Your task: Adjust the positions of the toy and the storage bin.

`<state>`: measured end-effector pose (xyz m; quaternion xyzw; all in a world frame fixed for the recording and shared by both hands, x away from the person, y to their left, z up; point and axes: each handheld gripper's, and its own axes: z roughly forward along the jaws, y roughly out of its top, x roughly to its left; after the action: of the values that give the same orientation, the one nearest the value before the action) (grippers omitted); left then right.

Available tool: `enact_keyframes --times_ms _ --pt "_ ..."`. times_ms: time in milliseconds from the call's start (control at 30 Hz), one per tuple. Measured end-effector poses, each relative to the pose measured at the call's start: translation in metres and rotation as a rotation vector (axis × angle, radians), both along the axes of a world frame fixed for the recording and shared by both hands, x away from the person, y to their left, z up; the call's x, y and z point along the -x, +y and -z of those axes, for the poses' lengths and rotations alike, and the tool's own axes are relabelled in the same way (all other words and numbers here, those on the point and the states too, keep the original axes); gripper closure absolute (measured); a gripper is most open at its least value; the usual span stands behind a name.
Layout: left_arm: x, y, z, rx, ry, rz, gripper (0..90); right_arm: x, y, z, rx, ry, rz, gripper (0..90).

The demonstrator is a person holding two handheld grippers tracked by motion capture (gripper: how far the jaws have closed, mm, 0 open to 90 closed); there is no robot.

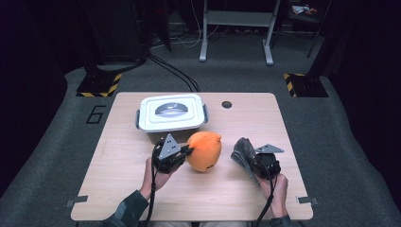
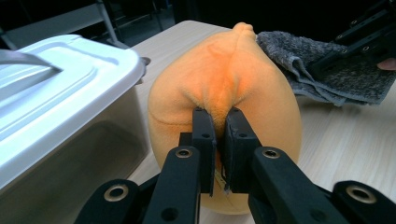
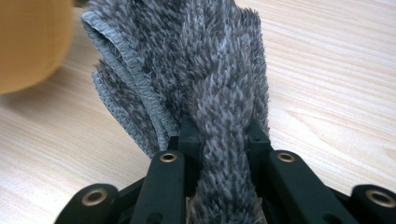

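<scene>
A lidded white box [image 1: 171,112] stands just behind the orange plush [image 1: 205,150].

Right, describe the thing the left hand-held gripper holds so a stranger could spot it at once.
Start at the white lidded plastic box on the wooden table. Just in front of it sits a round orange plush toy, pinched by the left hand-held gripper. Its bright orange sets it apart from the grey fluffy cloth beside it.

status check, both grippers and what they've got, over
Left hand-held gripper shut on orange plush. Right hand-held gripper shut on grey towel. Lidded white bin beside plush, lid on.
</scene>
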<state>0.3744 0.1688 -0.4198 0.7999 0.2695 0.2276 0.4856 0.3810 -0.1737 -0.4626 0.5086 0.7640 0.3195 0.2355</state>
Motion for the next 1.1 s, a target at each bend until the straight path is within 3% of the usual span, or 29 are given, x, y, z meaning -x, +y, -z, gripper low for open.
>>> enact_keyframes --times_ms 200,567,767,1100 --pt "0.012 0.021 -0.003 0.003 -0.02 -0.045 84.7 -0.001 -0.002 0.001 0.001 0.0 0.01 75.2" --pt "0.037 0.062 -0.004 -0.002 -0.022 -0.1 84.6 -0.004 -0.004 0.002 0.004 0.006 0.019 75.2" --pt "0.049 0.083 -0.003 0.007 -0.027 -0.157 84.5 -0.005 -0.004 0.001 0.008 0.009 0.019 75.2" --pt "0.069 0.119 0.003 0.007 0.006 -0.254 84.5 -0.007 -0.004 0.002 0.007 0.008 0.017 75.2"
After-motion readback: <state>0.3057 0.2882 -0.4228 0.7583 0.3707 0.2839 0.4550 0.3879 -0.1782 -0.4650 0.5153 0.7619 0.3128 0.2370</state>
